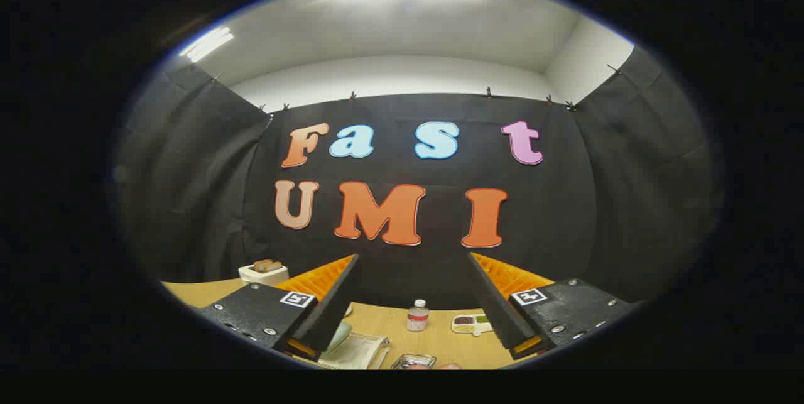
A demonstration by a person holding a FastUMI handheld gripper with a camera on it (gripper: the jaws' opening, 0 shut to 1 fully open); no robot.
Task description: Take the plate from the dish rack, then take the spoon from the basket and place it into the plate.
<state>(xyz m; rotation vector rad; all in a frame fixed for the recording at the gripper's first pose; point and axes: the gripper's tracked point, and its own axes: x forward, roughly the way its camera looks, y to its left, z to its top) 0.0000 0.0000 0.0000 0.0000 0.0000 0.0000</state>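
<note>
- One gripper [414, 266], held high above the table and aimed at the far wall; its two fingers [333, 303] stand wide apart with nothing between them
- One small bottle [418, 315] with a pale cap and a red band stands on the table, seen in the gap between the fingers
- One small divided tray [472, 323] lies just right of the bottle, close by the right finger; it has dark red stuff in one part and green in another
- One toaster [264, 274], pale, sits at the far left of the table with two brown slices sticking out of its top
- One pale rack-like thing [355, 350] lies on the near side, by the left finger tip; I cannot tell whether it is the dish rack
- One small clear dish [413, 361] sits at the near edge, just right of that
- Plate, spoon and basket: cannot make them out
- One table [433, 338], light wood
- Black cloth [188, 190] hangs on three sides as the wall, clipped along its top; above it are white walls and a white ceiling with two lit lamps
</note>
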